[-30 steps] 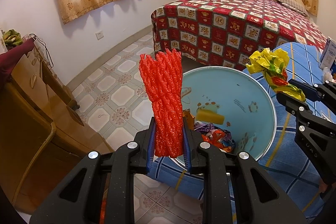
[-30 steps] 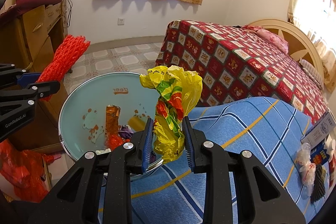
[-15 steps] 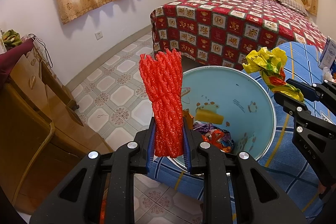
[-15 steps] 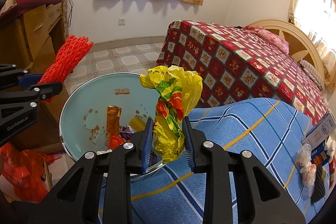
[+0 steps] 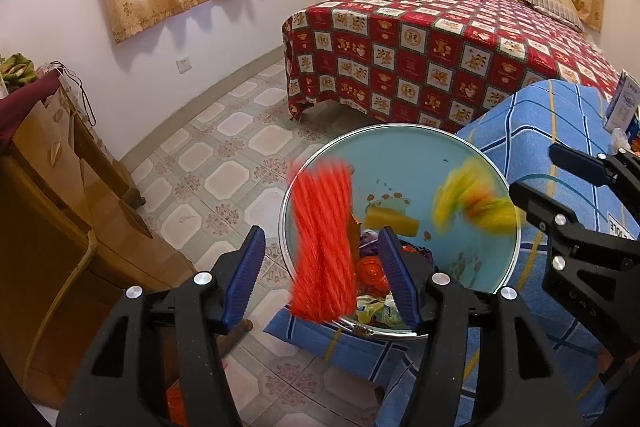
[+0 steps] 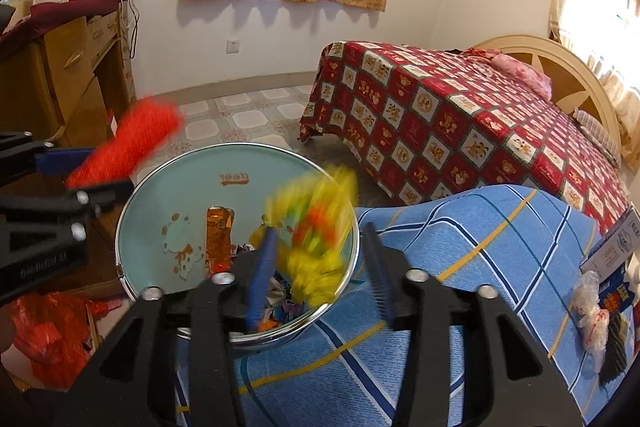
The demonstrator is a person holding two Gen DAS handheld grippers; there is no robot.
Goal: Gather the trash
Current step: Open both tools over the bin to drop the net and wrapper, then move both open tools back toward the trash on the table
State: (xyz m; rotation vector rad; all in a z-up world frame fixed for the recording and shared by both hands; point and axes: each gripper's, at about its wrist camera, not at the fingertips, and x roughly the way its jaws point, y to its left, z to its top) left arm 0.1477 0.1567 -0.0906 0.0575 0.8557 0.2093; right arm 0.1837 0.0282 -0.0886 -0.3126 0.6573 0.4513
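A round light-blue trash bin (image 5: 452, 155) (image 6: 168, 183) with a metal rim stands beside a blue checked cloth and holds several wrappers. My left gripper (image 5: 322, 277) is opening, its jaws apart. The red foam net (image 5: 322, 243) (image 6: 128, 143) is blurred, loose between the pads and dropping at the bin's near rim. My right gripper (image 6: 320, 271) (image 5: 536, 179) is opening too. The yellow plastic bag (image 6: 316, 227) (image 5: 472, 205) is blurred, free of the pads and falling into the bin.
A bed with a red patterned cover (image 5: 440, 43) lies behind the bin. A wooden dresser (image 5: 44, 195) stands at the left. The blue checked cloth (image 6: 460, 247) carries small packets (image 6: 596, 315) and a card at its right edge. A red bag (image 6: 44, 335) lies on the tiled floor.
Both grippers have opened from a grip. The red net has slipped down from upright between the left pads, and the yellow bag has left the right pads, tumbling into the bin.
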